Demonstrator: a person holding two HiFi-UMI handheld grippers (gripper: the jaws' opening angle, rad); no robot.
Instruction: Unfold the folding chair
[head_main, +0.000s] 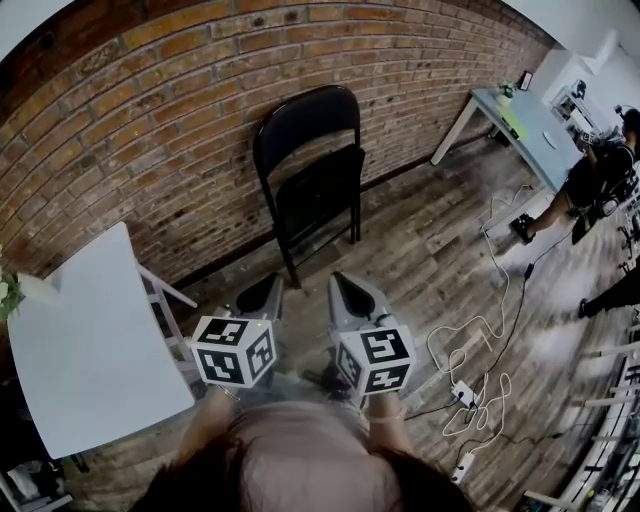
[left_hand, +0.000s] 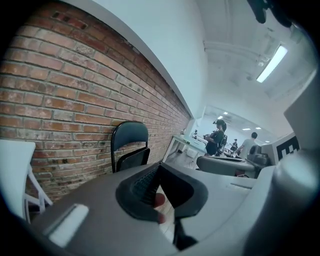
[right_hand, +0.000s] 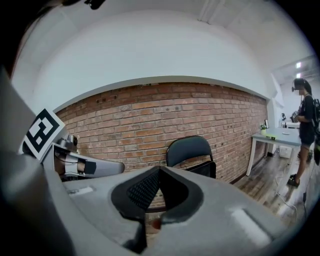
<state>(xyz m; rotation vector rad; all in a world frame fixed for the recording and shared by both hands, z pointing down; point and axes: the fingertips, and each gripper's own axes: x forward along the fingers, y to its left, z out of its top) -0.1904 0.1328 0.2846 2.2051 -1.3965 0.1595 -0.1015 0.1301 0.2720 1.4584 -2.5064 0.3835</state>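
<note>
Folding chair (head_main: 310, 170): black, folded flat, propped upright against the brick wall (head_main: 180, 110), feet on the wooden floor (head_main: 430, 250). Near the top middle of the head view, well ahead of both grippers, touched by neither.

Left gripper (head_main: 268, 285): held low in front of the person, tip aimed toward the chair, marker cube (head_main: 235, 350) at its rear. Jaws pressed together in the left gripper view, nothing pinched between them (left_hand: 160, 170). Same chair (left_hand: 131, 145) beyond the tip, a little to the left, dark back rounded against the bricks.

Right gripper (head_main: 342, 282): just beside the left one, roughly parallel to it, its own marker cube (head_main: 375, 358) behind. Jaws likewise closed tight and empty in the right gripper view (right_hand: 160, 172). Chair (right_hand: 192, 152) straight beyond, slightly right of the tip, apart from it.

White table (head_main: 90, 340) to the left of the grippers, close by the wall. Second table (head_main: 520, 120), pale top on white legs, far right against the same wall. White cables (head_main: 480, 350) looped across the floor to the right, ending at a power strip (head_main: 462, 392). Person in dark clothes (head_main: 590, 180) at the right edge, well away from the chair.
</note>
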